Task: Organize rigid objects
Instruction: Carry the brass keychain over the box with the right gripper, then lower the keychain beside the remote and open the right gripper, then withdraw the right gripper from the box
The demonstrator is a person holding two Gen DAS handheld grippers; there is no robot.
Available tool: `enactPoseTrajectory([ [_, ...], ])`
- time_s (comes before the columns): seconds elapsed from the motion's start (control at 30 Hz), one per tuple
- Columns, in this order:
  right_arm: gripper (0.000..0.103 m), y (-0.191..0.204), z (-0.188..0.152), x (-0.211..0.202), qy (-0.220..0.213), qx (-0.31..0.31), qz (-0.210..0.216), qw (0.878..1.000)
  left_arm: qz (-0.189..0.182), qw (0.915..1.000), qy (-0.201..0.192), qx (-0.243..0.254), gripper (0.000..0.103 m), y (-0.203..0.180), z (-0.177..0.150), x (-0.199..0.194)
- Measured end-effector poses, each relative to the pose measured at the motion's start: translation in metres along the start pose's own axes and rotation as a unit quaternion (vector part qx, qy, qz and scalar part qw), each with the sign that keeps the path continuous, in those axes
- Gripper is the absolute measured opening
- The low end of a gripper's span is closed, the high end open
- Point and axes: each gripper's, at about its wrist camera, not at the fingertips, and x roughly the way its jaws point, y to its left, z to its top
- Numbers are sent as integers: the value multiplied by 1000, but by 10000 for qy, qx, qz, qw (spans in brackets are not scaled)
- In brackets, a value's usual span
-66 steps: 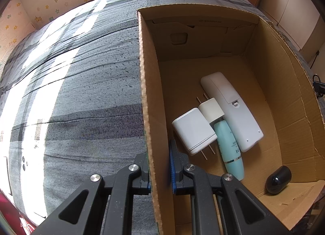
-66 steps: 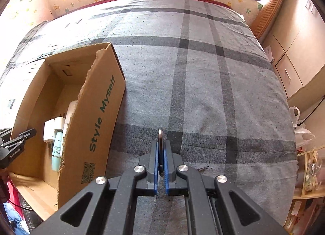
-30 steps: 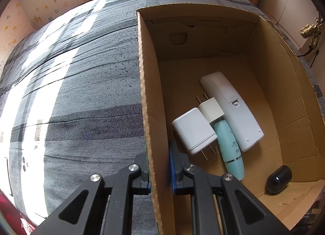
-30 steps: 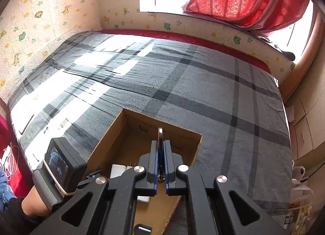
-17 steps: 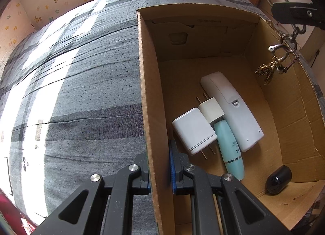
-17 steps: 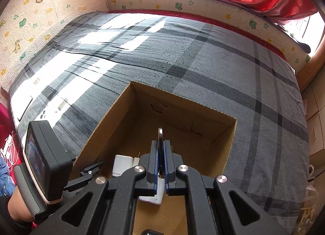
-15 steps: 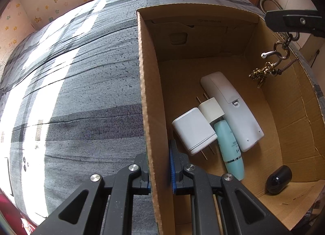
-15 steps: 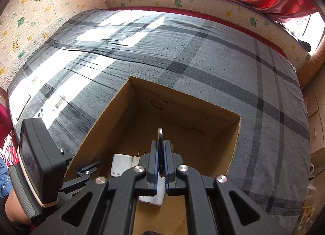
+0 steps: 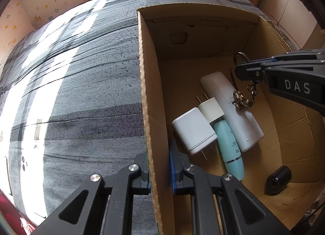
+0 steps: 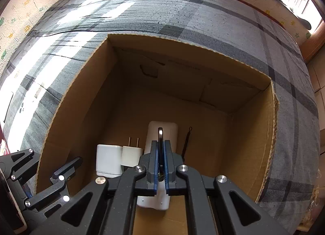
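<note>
An open cardboard box (image 9: pixel 146 84) (image 10: pixel 81 93) stands on the grey plaid bedcover. My left gripper (image 9: pixel 160 172) is shut on its left wall, one finger outside and one inside. My right gripper (image 10: pixel 160 164) (image 9: pixel 243 70) hangs inside the box, shut on the metal ring (image 9: pixel 240 57) (image 10: pixel 160 135) of a keychain. The keychain's brass charm (image 9: pixel 240 101) dangles just above a white remote (image 9: pixel 239 117) (image 10: pixel 162 129). On the box floor also lie a large white charger (image 9: pixel 193 131) (image 10: pixel 108 160), a small white plug (image 9: pixel 211 110) (image 10: pixel 131 154), a teal tube (image 9: pixel 229 147) and a black oval object (image 9: pixel 279 180).
A thin black cord (image 10: pixel 185 143) lies on the box floor right of the remote. The bedcover (image 9: pixel 81 93) spreads to the left of the box, with sunlit patches. Wooden cabinets (image 9: pixel 284 5) stand beyond the bed's right side.
My right gripper has come down with the keychain from above the box rim into the box, over the white remote. The left gripper has kept its hold on the box wall.
</note>
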Motion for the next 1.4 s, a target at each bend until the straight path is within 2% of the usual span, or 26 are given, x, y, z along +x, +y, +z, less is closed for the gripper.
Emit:
enactPoseTrajectory([
  [0.67,4,-14,-1,4,9,201,233,9995,31,10000,2,18,14,-3,0,1],
  [0.73,15,-16,0,1,-17,232,300,9993,34,10000,-4,19,14,-2,0,1],
  [0.77,34,-18,0,-3,-63,258,340,9991,40,10000,-8,22,14,-2,-1,1],
  [0.8,49,-19,0,-8,-136,287,366,9988,48,10000,-8,31,14,-3,-1,1],
  [0.87,51,-22,0,-18,-268,295,337,9986,48,10000,-8,27,14,-3,-1,0],
  [0.93,63,-21,3,-29,-375,256,284,9986,44,10000,-9,21,14,-4,-1,1],
  [1.0,86,-21,3,-37,-457,247,277,9983,40,10000,-5,17,14,-4,-1,1],
  [1.2,102,-26,6,-61,-659,247,135,9974,70,10000,-5,41,14,-5,0,0],
  [1.4,103,-48,-1,-86,-749,328,-40,9966,81,10000,-2,46,14,-7,0,0],
])
